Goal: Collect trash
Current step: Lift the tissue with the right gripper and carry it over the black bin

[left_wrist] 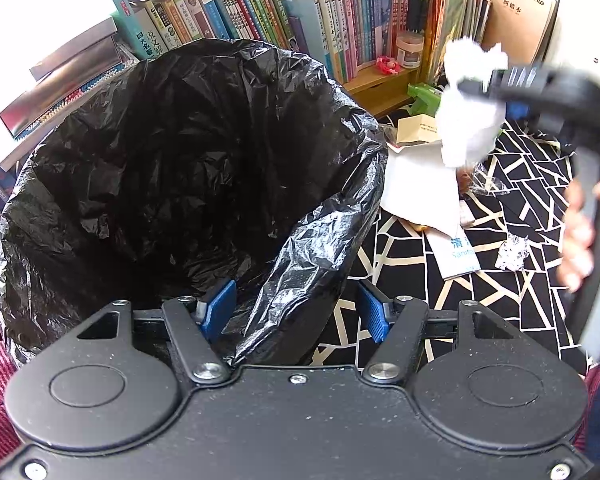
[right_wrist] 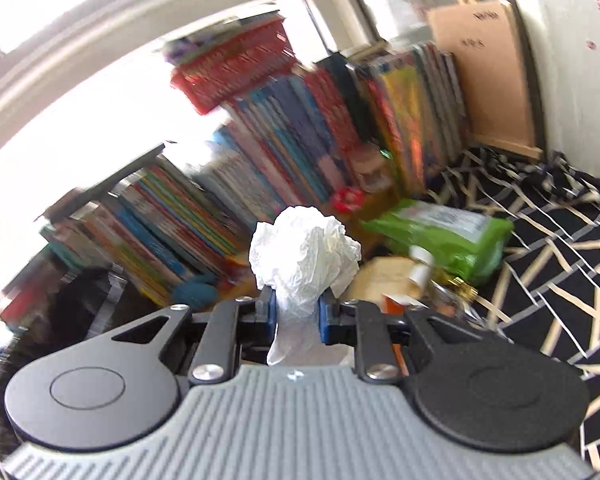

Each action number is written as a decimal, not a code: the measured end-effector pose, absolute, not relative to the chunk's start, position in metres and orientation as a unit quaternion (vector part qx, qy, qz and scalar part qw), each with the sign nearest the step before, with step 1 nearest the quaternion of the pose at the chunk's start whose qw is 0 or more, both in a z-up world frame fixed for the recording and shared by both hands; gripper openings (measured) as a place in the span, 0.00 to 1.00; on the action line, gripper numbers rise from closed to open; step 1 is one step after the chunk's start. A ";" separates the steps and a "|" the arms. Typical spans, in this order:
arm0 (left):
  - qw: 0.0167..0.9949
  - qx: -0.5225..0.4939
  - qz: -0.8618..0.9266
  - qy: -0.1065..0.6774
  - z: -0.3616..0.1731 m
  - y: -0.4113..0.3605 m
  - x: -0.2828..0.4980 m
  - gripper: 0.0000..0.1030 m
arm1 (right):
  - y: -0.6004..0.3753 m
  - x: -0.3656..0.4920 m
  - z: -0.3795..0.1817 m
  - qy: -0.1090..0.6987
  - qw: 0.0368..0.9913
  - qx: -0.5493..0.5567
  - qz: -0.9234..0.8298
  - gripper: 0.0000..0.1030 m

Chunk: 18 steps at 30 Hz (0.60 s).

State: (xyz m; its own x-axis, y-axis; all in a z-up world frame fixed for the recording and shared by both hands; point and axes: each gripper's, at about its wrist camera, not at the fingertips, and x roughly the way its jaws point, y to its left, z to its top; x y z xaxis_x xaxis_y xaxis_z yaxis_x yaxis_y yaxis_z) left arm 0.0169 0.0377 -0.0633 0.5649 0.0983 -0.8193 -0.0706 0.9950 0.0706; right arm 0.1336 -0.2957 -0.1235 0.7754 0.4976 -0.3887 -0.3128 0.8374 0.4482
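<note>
A black trash bag (left_wrist: 160,160) stands wide open in the left wrist view. A fold of its near rim (left_wrist: 292,280) runs between the blue pads (left_wrist: 220,304) of my left gripper (left_wrist: 296,312), which is shut on it. My right gripper (left_wrist: 476,88) hangs in the air to the right of the bag's mouth, above the patterned cloth, shut on a crumpled white tissue (left_wrist: 468,128). In the right wrist view the tissue (right_wrist: 304,256) bulges up out of the right gripper (right_wrist: 296,314), pinched between both pads.
On the black-and-cream cloth (left_wrist: 520,168) lie white papers (left_wrist: 420,184), a foil ball (left_wrist: 512,254) and a green pack (right_wrist: 440,236). Rows of books (left_wrist: 260,12) and a small jar (left_wrist: 410,50) stand behind. A hand (left_wrist: 580,232) holds the right gripper's handle.
</note>
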 end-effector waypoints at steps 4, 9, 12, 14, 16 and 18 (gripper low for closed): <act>0.884 0.015 0.050 0.465 -0.064 0.039 0.018 0.61 | -0.287 0.120 -0.088 0.212 0.911 0.182 0.303 0.23; 0.884 0.018 0.054 0.465 -0.065 0.038 0.018 0.61 | -0.267 0.105 -0.056 0.170 0.869 0.183 0.427 0.24; 0.884 0.019 0.055 0.464 -0.065 0.037 0.018 0.61 | -0.249 0.100 -0.049 0.167 0.843 0.172 0.482 0.24; 0.884 0.020 0.056 0.464 -0.065 0.037 0.017 0.62 | -0.237 0.098 -0.050 0.174 0.829 0.166 0.504 0.25; 0.884 0.021 0.056 0.463 -0.065 0.037 0.017 0.62 | -0.229 0.098 -0.054 0.187 0.817 0.167 0.519 0.25; 0.884 0.021 0.057 0.463 -0.065 0.036 0.017 0.62 | -0.225 0.097 -0.058 0.196 0.807 0.171 0.531 0.25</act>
